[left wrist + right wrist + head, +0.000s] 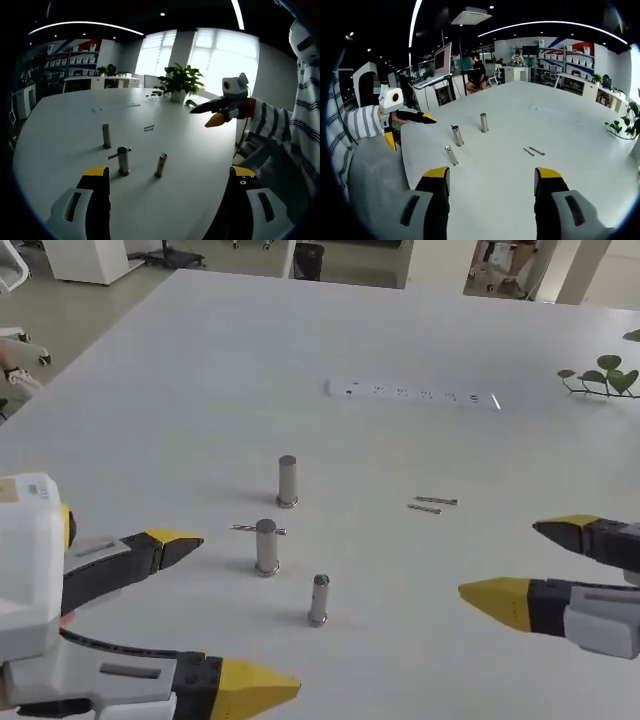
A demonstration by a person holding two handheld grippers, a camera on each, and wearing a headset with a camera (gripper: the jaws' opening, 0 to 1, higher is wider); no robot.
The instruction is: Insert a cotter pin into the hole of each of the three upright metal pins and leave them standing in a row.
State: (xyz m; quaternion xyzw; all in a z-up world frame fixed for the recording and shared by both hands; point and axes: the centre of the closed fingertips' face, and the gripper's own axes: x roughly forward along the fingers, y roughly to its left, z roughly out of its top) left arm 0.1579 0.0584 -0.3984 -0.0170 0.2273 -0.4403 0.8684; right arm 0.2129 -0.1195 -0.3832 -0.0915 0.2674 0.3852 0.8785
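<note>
1. Pins: three upright mid-table in a diagonal row, cotter through the middle one.
2. Two loose cotters lying right of the row, apart from it.
3. Left gripper and right gripper: jaws spread wide, empty, flanking the row.
4. White table carrying power strip and plant; open office, shelves, bright windows.
</note>
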